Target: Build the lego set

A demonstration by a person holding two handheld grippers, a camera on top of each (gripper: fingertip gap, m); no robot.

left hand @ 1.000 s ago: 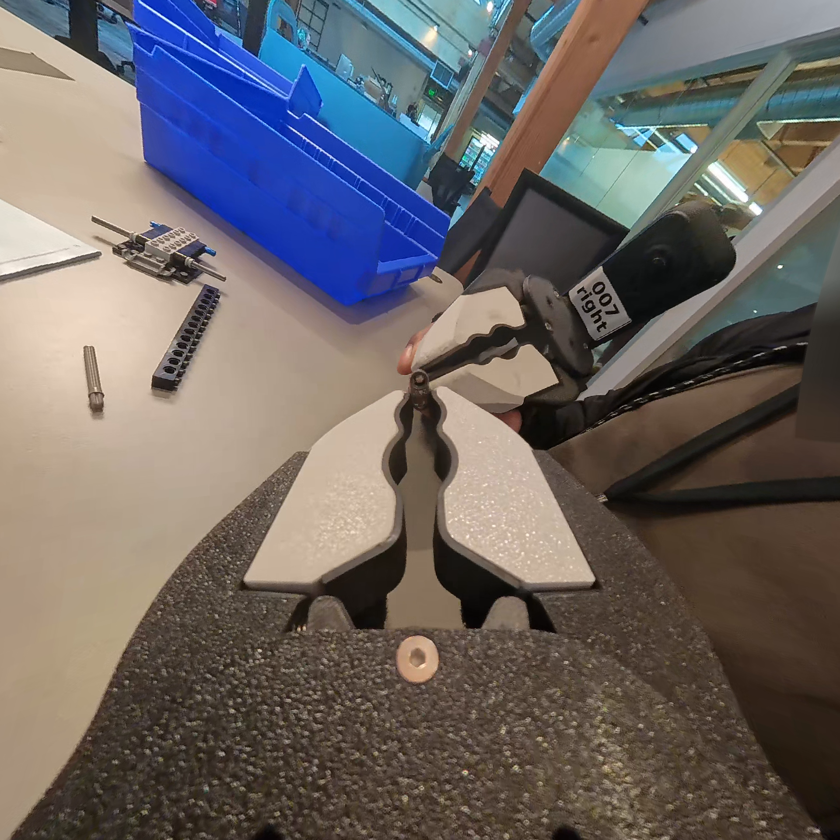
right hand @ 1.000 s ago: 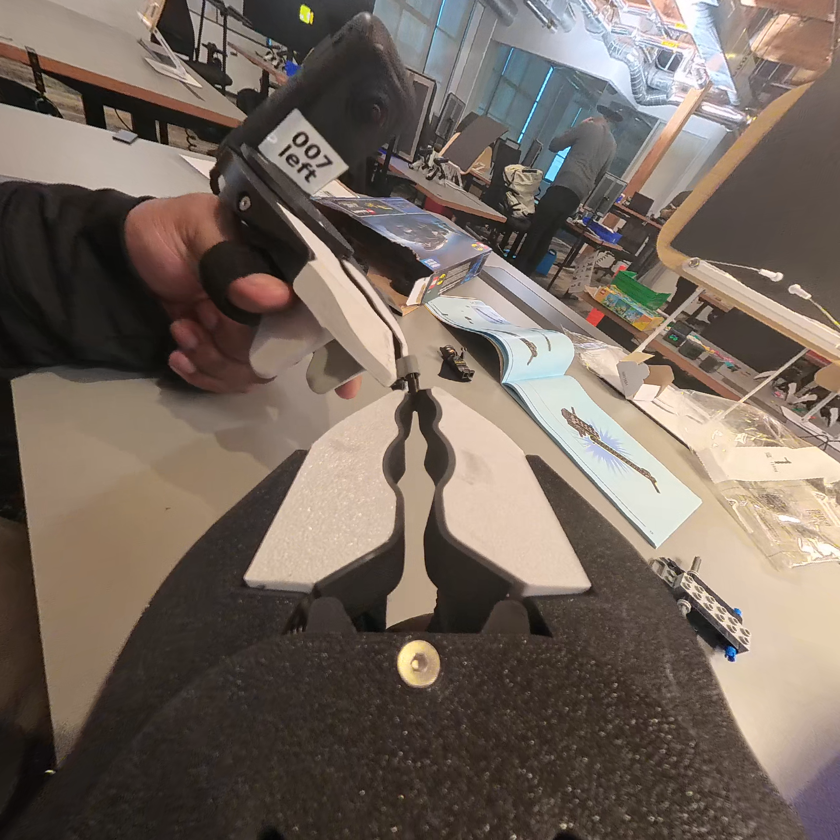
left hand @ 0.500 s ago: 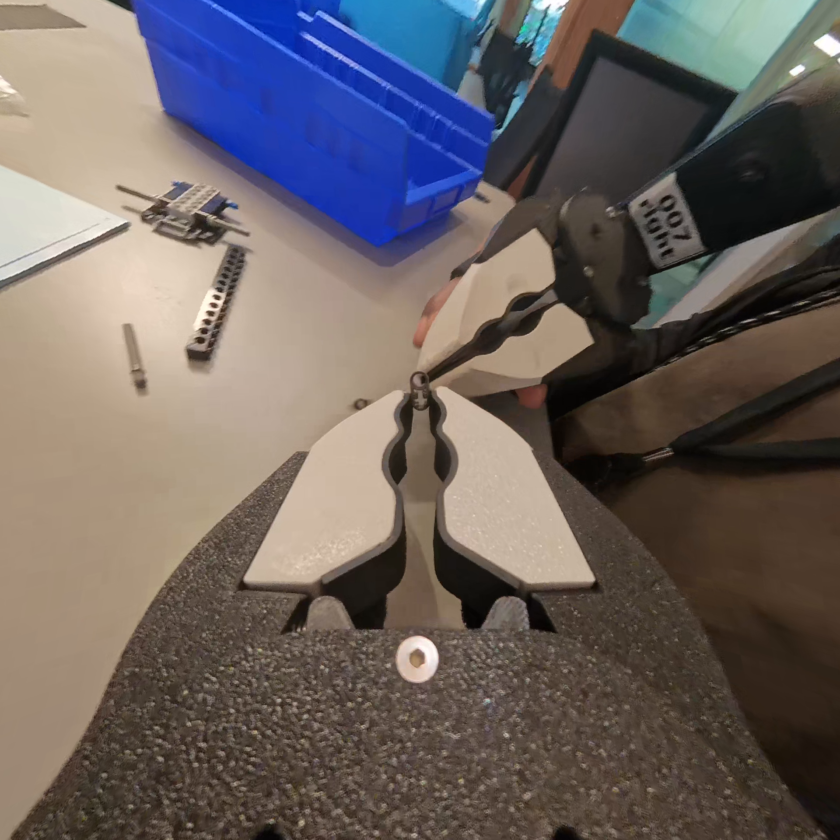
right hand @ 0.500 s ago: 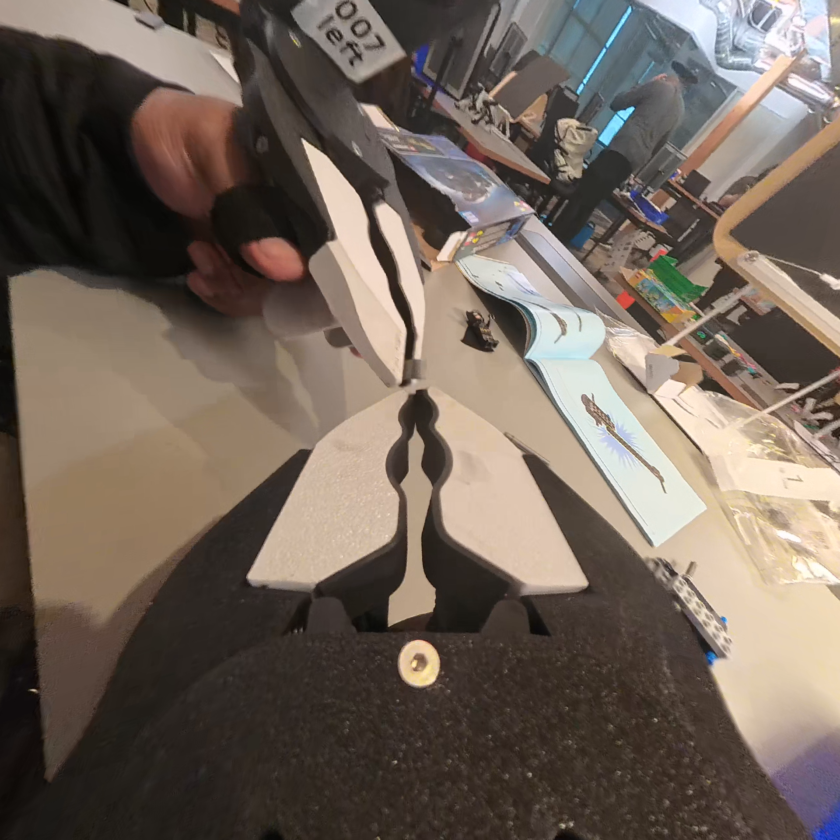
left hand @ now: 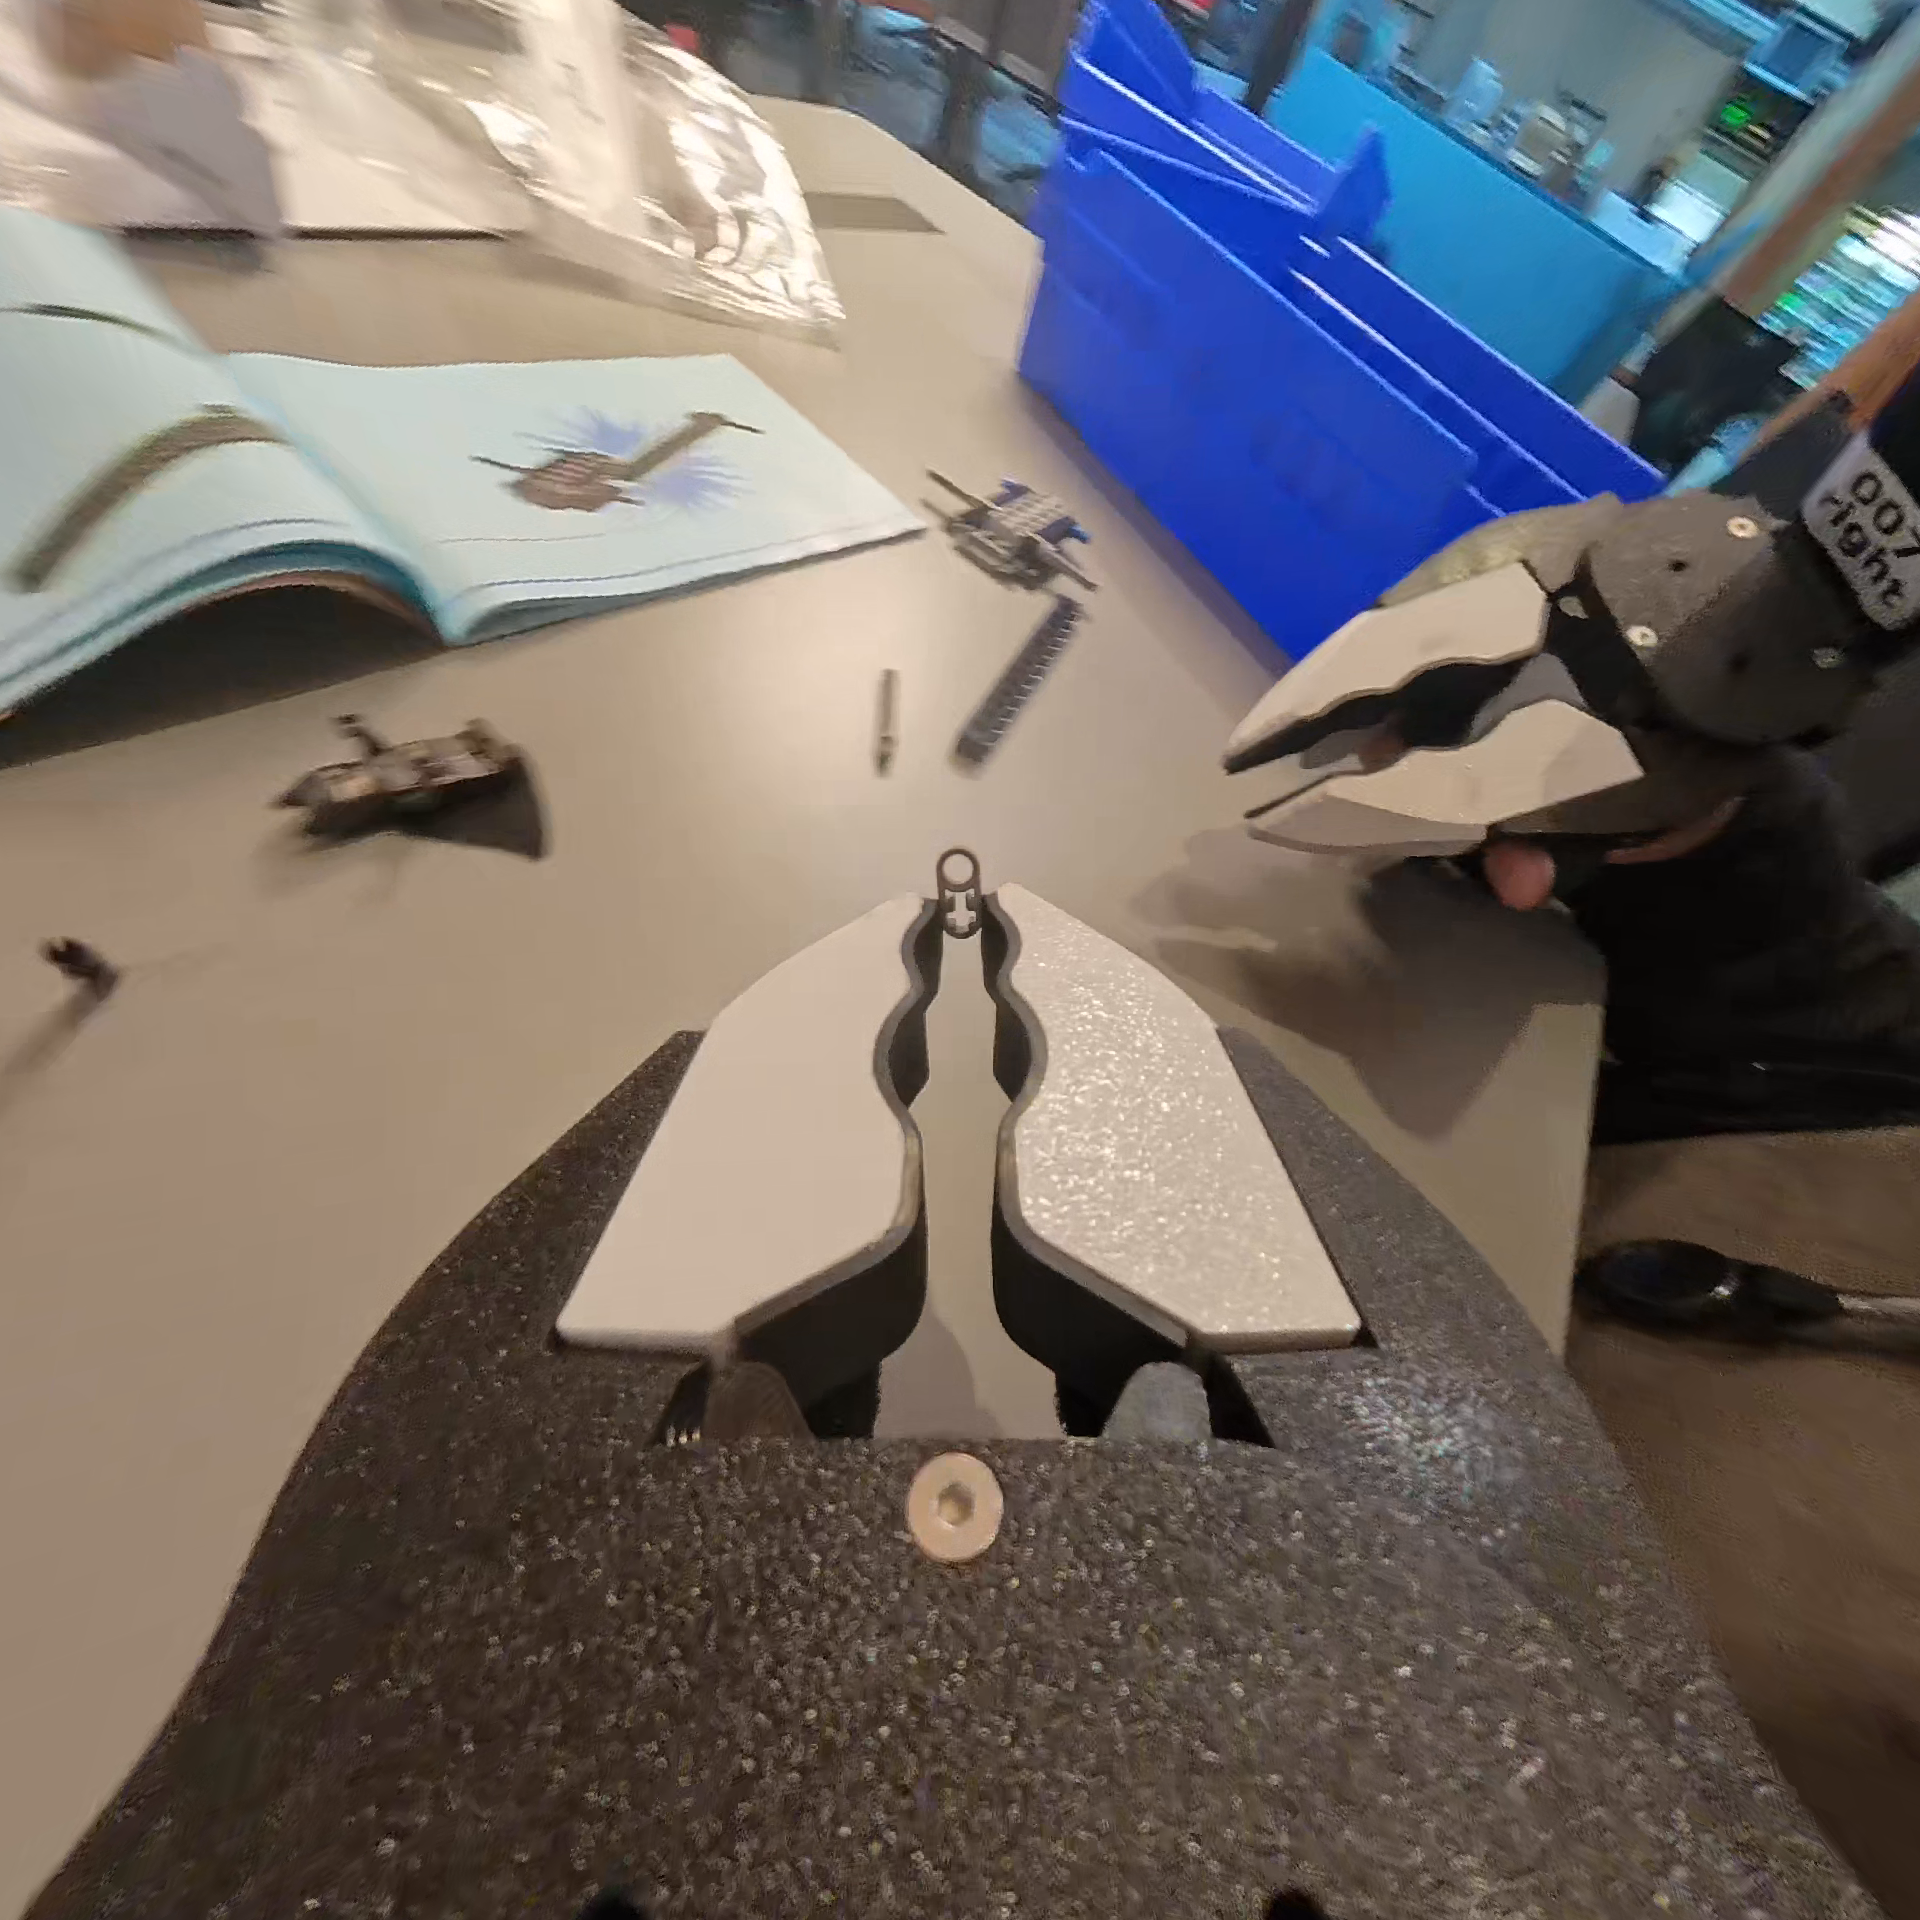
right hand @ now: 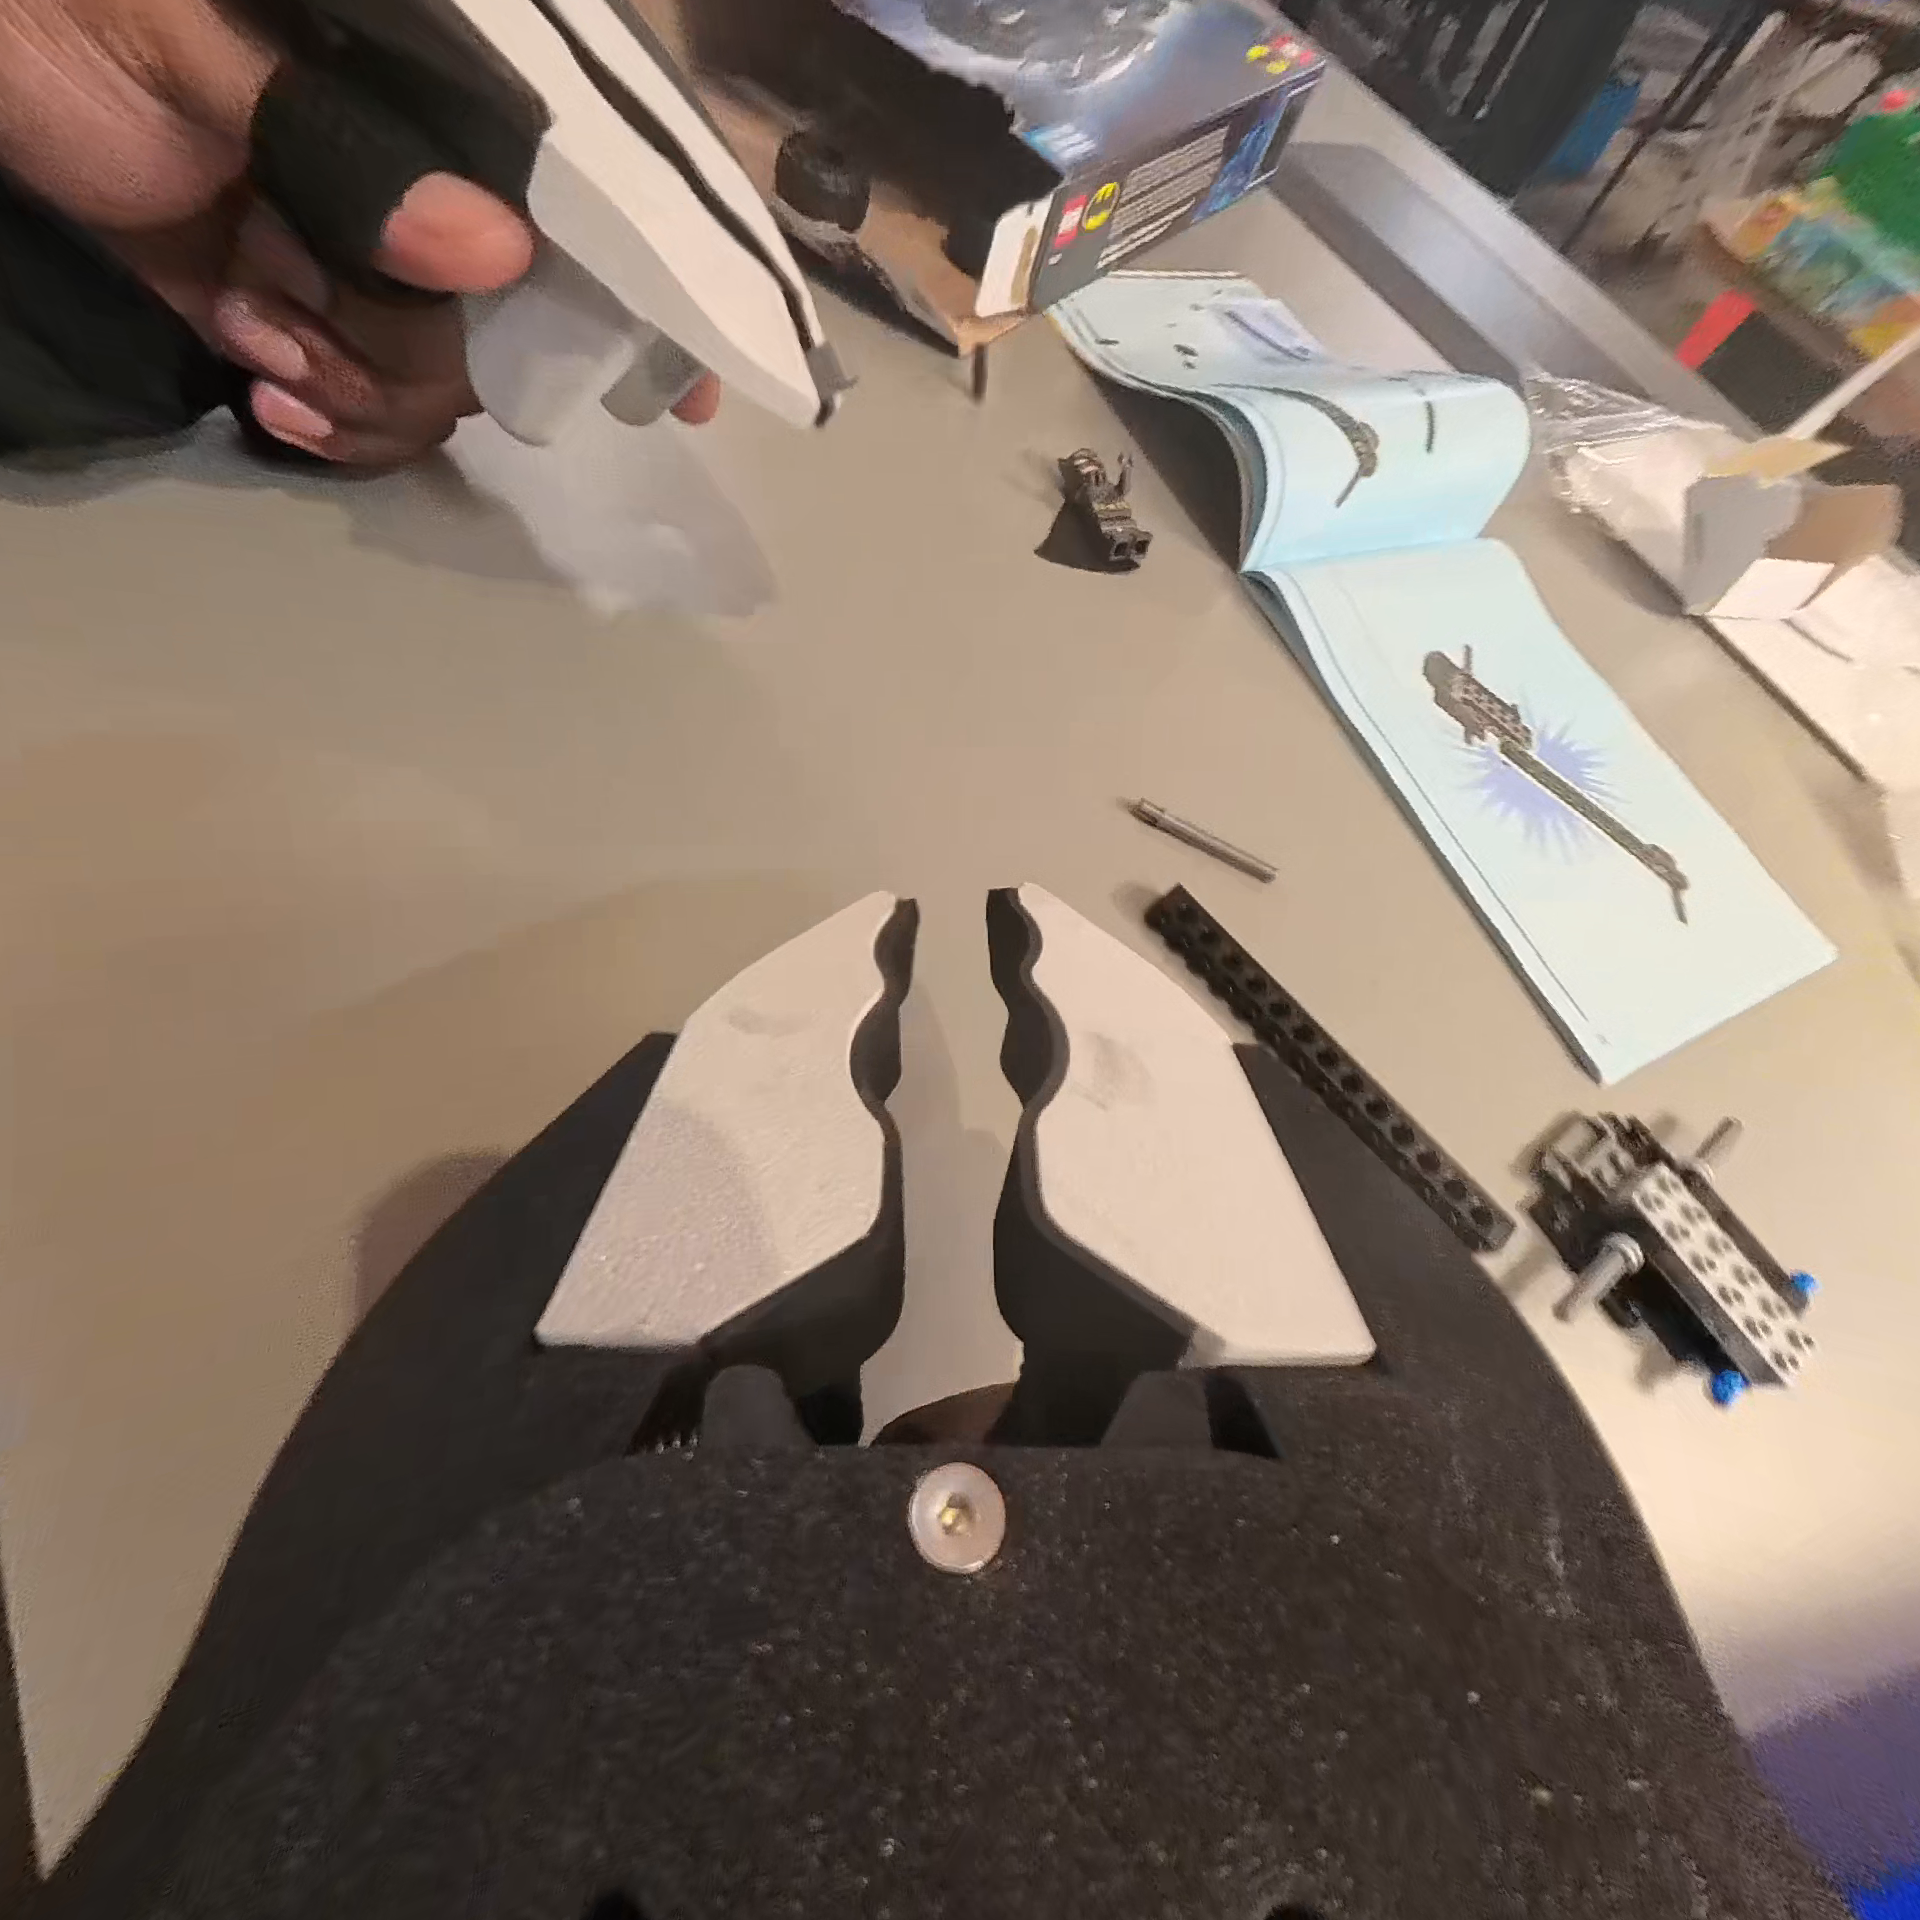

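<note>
Left tongs (left hand: 957, 914) pinch a small dark connector (left hand: 957, 902) (ring end out); right tongs (right hand: 952, 904) gape narrowly, bare, above the bench (right hand: 520, 779).

Even indoor light falls from overhead across the grey desk (left hand: 623, 987), casting soft, diffuse shadows beneath the hand (right hand: 260, 260) and the small parts. Motion blur smears the open booklet (left hand: 364, 488) and the plastic bags (left hand: 644, 156). Wide-angle distortion bends both views' edges; the bright background is soft.
</note>
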